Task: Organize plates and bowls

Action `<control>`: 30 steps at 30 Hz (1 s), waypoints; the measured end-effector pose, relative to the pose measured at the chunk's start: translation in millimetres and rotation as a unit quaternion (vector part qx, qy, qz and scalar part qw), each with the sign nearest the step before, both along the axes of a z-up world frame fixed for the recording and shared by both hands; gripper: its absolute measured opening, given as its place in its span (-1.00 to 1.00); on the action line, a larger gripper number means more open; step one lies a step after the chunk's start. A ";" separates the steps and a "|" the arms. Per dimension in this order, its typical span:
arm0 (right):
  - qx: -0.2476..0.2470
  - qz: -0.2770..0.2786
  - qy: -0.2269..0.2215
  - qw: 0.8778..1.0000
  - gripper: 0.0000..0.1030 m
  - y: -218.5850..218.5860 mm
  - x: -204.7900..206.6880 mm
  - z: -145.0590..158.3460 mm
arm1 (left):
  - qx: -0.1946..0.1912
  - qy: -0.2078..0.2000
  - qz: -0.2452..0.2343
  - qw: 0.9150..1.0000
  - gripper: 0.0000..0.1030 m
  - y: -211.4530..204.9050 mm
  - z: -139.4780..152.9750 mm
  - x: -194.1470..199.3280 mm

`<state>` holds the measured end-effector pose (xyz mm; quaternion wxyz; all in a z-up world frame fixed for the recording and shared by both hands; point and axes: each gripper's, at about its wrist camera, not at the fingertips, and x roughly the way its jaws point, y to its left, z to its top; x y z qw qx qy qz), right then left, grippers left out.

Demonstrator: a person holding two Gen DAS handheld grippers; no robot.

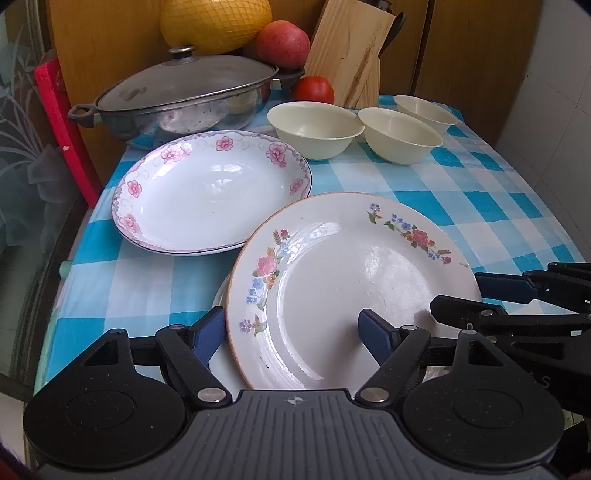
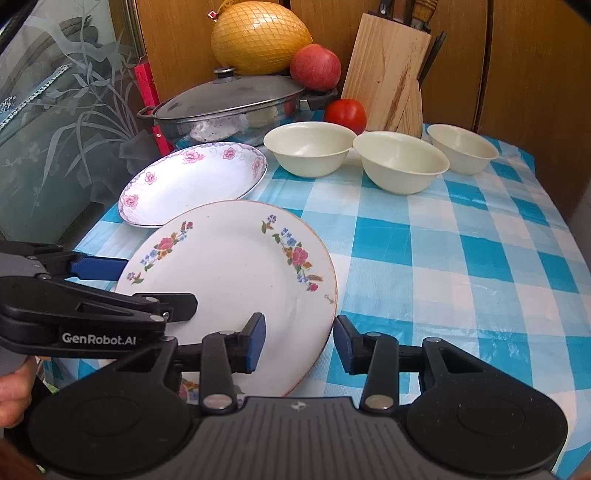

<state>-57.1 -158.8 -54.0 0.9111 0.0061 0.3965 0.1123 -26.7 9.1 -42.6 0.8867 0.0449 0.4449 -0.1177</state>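
Note:
A flat plate with flower sprigs (image 1: 351,280) (image 2: 236,280) is tilted at the near edge of the table, over another plate below it (image 2: 192,391). My left gripper (image 1: 291,334) is open, its fingers astride the plate's left rim. My right gripper (image 2: 299,343) is open, its fingers astride the plate's right rim. A deep plate with pink flowers (image 1: 210,192) (image 2: 192,181) lies behind on the left. Three cream bowls (image 1: 314,129) (image 1: 399,134) (image 1: 424,110) stand in a row at the back (image 2: 308,147) (image 2: 400,160) (image 2: 463,147).
A lidded steel pan (image 1: 184,99) (image 2: 236,107) stands at the back left, with a netted pomelo (image 2: 258,35) and an apple (image 2: 314,66) behind it. A tomato (image 2: 345,114) and a wooden knife block (image 2: 388,70) stand at the back. The blue checked cloth (image 2: 461,258) covers the table.

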 end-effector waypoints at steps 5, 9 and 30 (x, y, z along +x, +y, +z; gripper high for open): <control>-0.007 0.009 -0.013 1.000 -0.15 4.5 -4.7 5.0 | 0.006 -0.003 -0.002 1.000 0.61 -1.8 -0.4 -2.2; -0.022 0.021 -0.023 0.999 -0.18 10.0 -11.0 5.8 | 0.013 -0.006 -0.001 1.000 0.61 -3.7 -0.9 -4.5; 0.008 -0.035 0.001 0.999 -0.23 -12.3 5.5 -1.5 | 0.017 -0.011 -0.013 1.000 0.73 -5.0 -4.8 -10.6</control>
